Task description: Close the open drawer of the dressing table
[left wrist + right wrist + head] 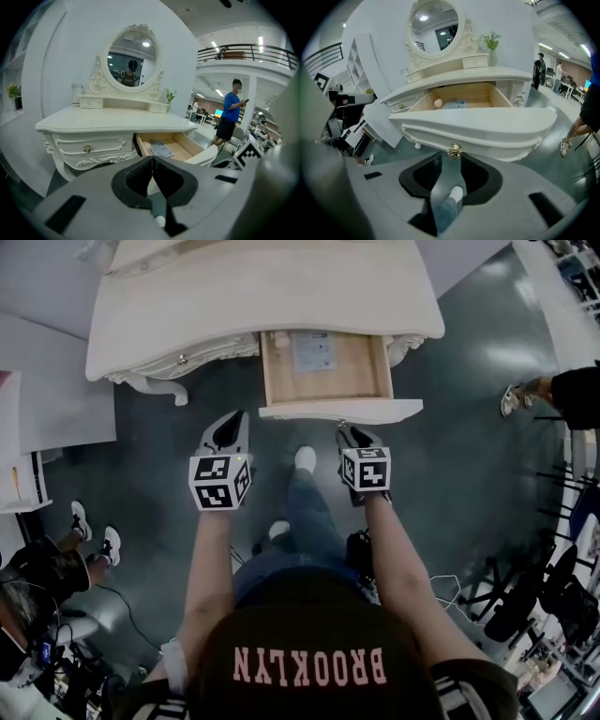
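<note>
Table [187, 306]: it is standing right in front of you, and its right half is where the work is waiting.
Drawer [266, 367]: it is hanging far out of the table toward you, so you are needing one long, straight push, not a tap.
Front [487, 126]: it is facing you broadside. You are doing best by pressing near its middle and square to it, since an off-centre shove is likely twisting the drawer on its runners.
Right gripper [360, 437]: its jaws are standing spread and pinching nothing, and it is pointing at the middle of the front from below. You are well placed to push with it.
Left gripper [152, 161]: its jaws are lying pressed together and empty. It is hanging left of the drawer and clear of it. You are free to bring it onto the front's left part to steady the push.
Knob [454, 151]: it is sitting at the right jaw tips, seemingly just short of the pads. Closing needs no grip on it, so you are better pushing the wood beside it.
Paper [313, 352]: it is lying flat on the drawer floor, below the rim, so it is not threatening to catch.
</note>
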Demonstrator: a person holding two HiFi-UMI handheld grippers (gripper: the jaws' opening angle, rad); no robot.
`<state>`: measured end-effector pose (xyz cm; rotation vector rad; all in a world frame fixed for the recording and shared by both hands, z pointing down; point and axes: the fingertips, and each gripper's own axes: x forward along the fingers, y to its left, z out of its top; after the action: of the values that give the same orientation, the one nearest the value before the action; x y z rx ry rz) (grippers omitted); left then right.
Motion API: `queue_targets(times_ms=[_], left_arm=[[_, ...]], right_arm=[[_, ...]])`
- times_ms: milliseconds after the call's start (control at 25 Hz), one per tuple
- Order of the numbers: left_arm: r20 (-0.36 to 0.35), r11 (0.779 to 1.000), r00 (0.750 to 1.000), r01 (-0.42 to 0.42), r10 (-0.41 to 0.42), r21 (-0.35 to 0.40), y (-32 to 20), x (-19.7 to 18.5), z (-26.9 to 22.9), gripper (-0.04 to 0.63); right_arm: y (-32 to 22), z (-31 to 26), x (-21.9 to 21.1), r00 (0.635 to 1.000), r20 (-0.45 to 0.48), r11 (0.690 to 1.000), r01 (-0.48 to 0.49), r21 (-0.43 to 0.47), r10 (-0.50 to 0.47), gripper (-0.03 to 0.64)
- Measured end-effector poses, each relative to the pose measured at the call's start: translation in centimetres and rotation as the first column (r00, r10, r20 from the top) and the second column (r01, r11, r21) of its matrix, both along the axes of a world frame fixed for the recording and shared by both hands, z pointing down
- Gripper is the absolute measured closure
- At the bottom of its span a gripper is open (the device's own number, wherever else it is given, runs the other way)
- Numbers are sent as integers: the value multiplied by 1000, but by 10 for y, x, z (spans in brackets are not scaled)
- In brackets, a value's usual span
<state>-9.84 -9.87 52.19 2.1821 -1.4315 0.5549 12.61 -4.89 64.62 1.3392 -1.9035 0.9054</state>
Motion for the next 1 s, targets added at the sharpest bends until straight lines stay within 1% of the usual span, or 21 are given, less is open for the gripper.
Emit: queue_targets(times_ms=[240, 520, 1000], left_arm=[[10, 1000, 1000, 18, -18, -20, -8, -6, 7, 591], [16, 999, 1000, 21, -20, -30, -20, -5, 9, 591], [16, 999, 999, 39, -38, -25, -51, -4, 6, 591]], right_arm=[[-6, 12, -2, 1000, -11, 999, 9, -40, -10, 506], [-16, 19, -5, 999, -15, 996, 36, -82, -37, 500], [-48, 19, -7, 997, -3, 991, 78, -108, -79, 502]])
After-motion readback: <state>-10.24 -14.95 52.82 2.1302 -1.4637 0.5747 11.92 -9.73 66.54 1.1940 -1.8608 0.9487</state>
